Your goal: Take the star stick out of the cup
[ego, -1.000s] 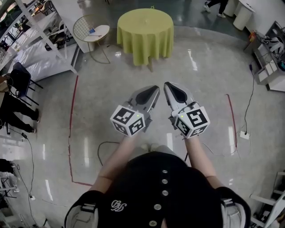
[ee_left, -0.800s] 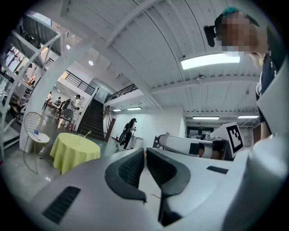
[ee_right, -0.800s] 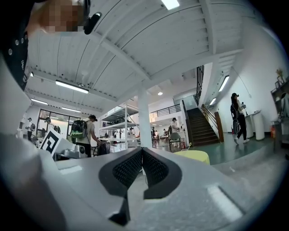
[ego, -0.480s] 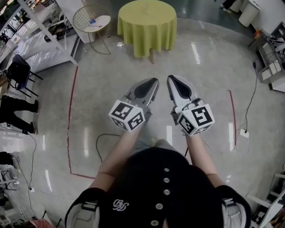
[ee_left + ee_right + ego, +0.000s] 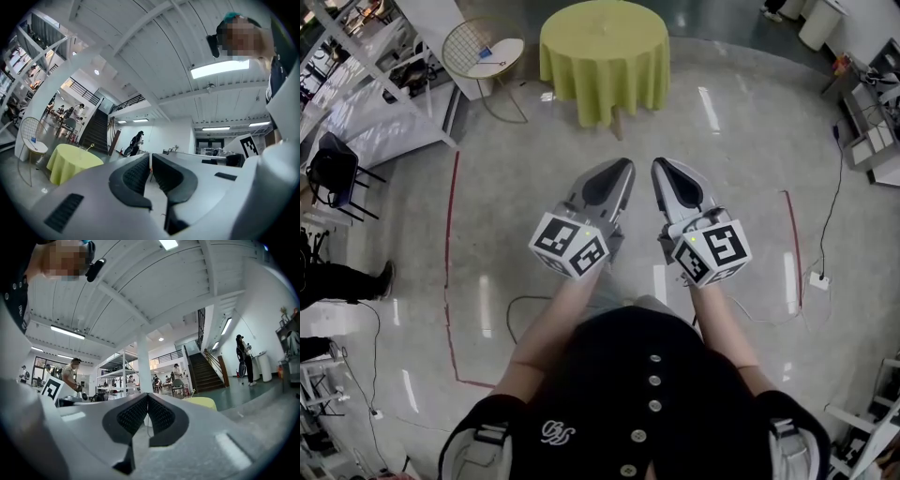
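Head view: L gripper [image 5: 622,169] & R gripper [image 5: 662,165] side by side, both clenched, empty; green-cloth table [image 5: 581,66] well ahead, cup too small to see. L gripper view: jaws together; star stick [image 5: 91,146] pokes up from tabletop, far off. R gripper view: jaws together, nothing btwn; best plan: approach first, then open one gripper, pinch shaft below star, lift straight up.

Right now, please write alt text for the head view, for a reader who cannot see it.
Seen from above, a person holds the left gripper and the right gripper side by side over a glossy floor, both with jaws shut and empty. A round table with a yellow-green cloth stands ahead.
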A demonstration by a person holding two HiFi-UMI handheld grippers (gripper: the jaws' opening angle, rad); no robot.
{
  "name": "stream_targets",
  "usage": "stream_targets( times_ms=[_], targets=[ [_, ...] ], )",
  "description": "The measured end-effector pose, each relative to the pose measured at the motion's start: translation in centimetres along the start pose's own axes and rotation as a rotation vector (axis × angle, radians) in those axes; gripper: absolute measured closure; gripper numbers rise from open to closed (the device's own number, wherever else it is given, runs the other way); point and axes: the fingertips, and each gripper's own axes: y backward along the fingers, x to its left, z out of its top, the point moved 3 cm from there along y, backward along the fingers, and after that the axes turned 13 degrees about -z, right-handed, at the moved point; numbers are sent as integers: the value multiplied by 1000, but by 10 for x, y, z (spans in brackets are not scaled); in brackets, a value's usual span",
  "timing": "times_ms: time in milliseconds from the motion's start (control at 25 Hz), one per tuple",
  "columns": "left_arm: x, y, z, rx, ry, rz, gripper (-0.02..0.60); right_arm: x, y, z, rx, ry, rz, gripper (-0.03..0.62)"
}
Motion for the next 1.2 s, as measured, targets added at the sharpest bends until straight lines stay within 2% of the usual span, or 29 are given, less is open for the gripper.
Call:
stream_targets(
  times_ms=[120,360,840,1200],
  targets=[
    [30,-8,4,-9,11,-4,555,-4,-30,-5,11,4,2,591],
    [91,-23,8,35,25,-33,555,-11,-93,-12,22,-2,-15,591],
    [202,-63,35,55,29,-83,555,-31,-207,-8,8,-3,-73,591],
    [255,-87,43,69,28,-121,555,-48,-260,-9,21,2,-95,591]
  ],
)
